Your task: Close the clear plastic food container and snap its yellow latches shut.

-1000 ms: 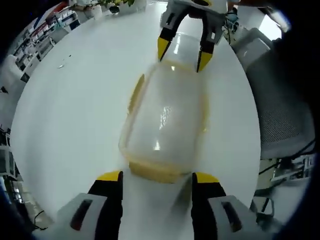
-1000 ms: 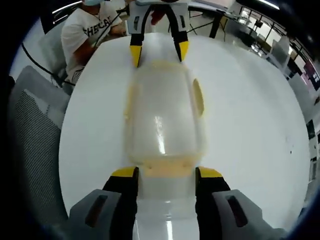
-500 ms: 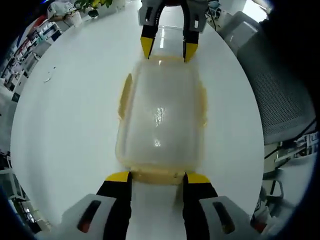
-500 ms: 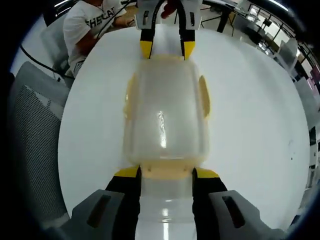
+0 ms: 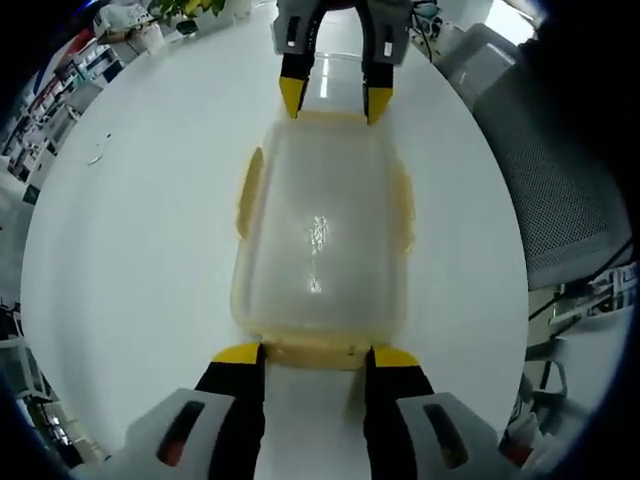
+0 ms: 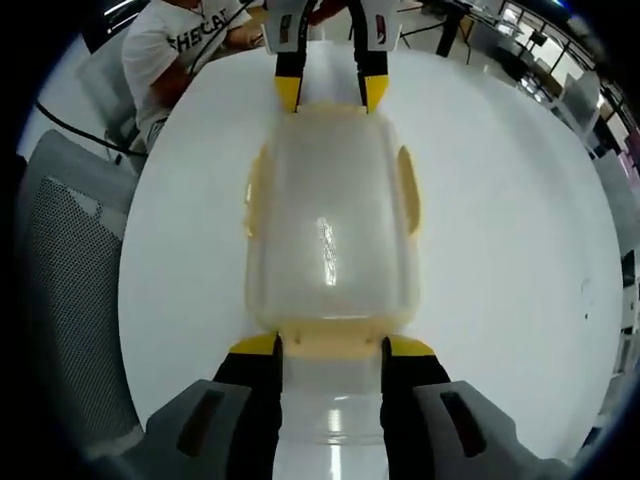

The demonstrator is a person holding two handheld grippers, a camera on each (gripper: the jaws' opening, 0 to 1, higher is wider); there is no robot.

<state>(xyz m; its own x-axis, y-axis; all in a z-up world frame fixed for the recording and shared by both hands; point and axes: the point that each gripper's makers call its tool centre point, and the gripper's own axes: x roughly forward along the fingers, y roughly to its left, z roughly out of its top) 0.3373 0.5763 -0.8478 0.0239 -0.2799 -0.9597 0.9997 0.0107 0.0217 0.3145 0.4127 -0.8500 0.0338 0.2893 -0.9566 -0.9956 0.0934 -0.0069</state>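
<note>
A clear plastic container [image 5: 320, 235] with its lid on lies on the round white table [image 5: 130, 250]. Yellow latches [image 5: 245, 190] stick out along its long sides, and one [image 5: 315, 350] at each short end. My left gripper [image 5: 316, 356] is open, its yellow-tipped jaws flanking the near end latch. My right gripper [image 5: 332, 100] is at the far end. From the right gripper view the container [image 6: 330, 220] runs away from me. My right gripper [image 6: 332, 346] is open around its end latch [image 6: 330, 343], and the left gripper [image 6: 330, 93] is at the opposite end.
A grey mesh chair [image 6: 60, 290] stands at the table's edge, with another chair [image 5: 560, 190] beside the table in the left gripper view. A person in a white T-shirt [image 6: 180, 45] sits at the far side. Shelves and plants [image 5: 150, 20] lie beyond the table.
Both grippers have lined up with the container's long axis and closed in on its two ends. Each pair of jaws has narrowed slightly around its end latch.
</note>
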